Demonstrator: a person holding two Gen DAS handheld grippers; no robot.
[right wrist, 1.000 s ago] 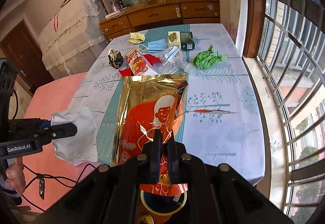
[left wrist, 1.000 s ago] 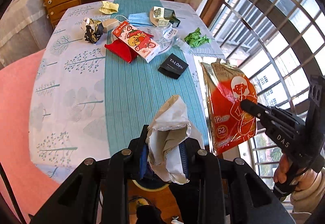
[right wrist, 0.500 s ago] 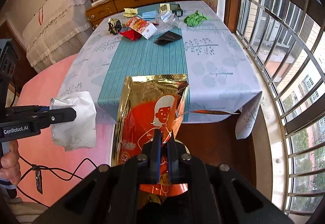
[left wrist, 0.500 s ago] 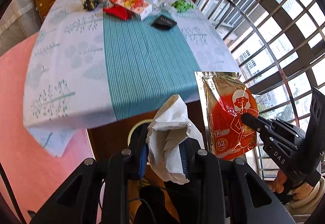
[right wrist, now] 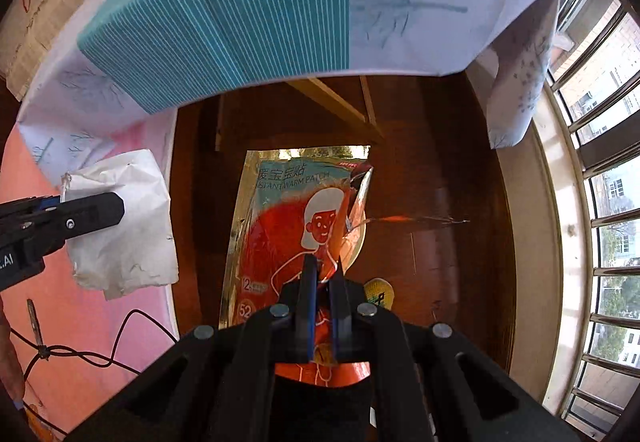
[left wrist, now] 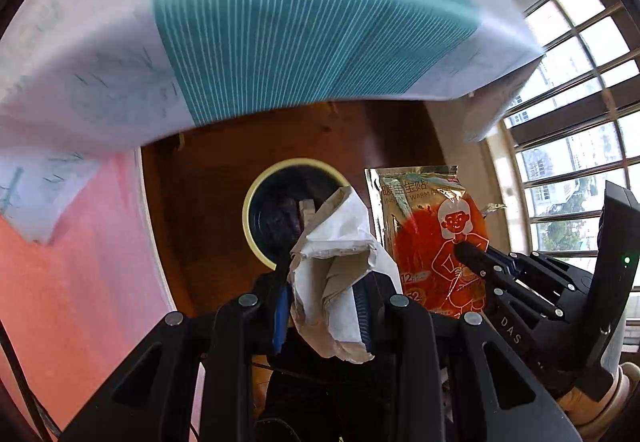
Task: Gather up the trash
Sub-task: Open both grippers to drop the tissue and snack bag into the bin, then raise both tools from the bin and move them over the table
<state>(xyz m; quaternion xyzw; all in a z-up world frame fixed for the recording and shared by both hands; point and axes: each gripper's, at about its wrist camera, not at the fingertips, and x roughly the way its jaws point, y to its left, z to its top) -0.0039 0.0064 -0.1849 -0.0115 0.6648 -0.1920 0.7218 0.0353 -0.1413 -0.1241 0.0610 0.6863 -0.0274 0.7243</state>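
My left gripper (left wrist: pixel 323 278) is shut on a crumpled white paper (left wrist: pixel 340 266) and holds it just above a trash bin with a pale yellow rim (left wrist: pixel 256 197) on the dark wooden floor. My right gripper (right wrist: pixel 324 274) is shut on a red and gold warm-patch pouch (right wrist: pixel 296 209), held upright beside the paper; the pouch also shows in the left wrist view (left wrist: pixel 428 234). The paper and the left gripper's finger show at the left of the right wrist view (right wrist: pixel 120 238). The bin is mostly hidden behind the pouch in the right wrist view.
The table's overhanging cloth, teal-striped and white (left wrist: pixel 304 25), hangs right above and ahead (right wrist: pixel 240 9). A pink mat (left wrist: pixel 72 282) lies to the left with a black cable (right wrist: pixel 100 354) on it. Barred windows (right wrist: pixel 600 201) run along the right.
Both grippers have dropped below the table's edge with their loads, tilting down toward the floor. The bin has come into full view under the paper; the tabletop items have left the view.
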